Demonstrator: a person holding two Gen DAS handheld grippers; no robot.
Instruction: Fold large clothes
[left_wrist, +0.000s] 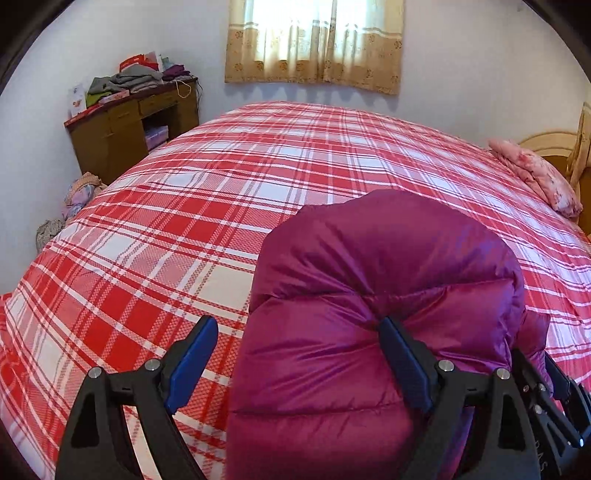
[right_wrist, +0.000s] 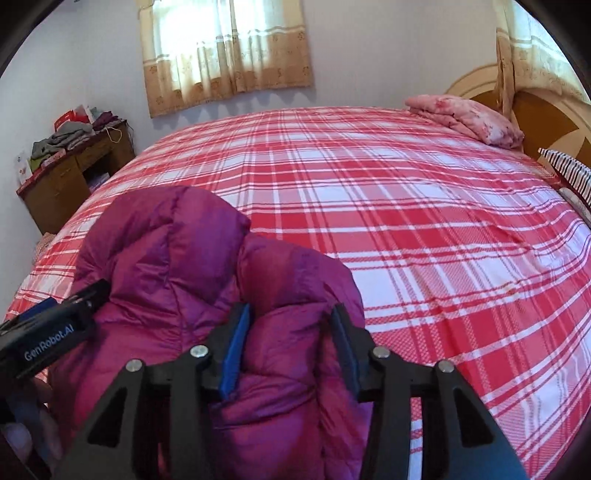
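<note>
Puffy magenta jacket (left_wrist: 369, 332) bundled at near edge of bed (left_wrist: 166, 229), on red plaid cover.

Left gripper (left_wrist: 299, 365): tongs spread wide; one blue pad dents jacket, other stands clear over cover. No pinch.

Right gripper (right_wrist: 291, 343): tongs pinching thick roll of jacket between pads.

Risks, as judged:
- slick padded fabric likely springs out of right pinch; bundle unrolls.
- single-sided hold; jacket may slide off near edge.
- left pad could snag cover instead of jacket when closing.
</note>
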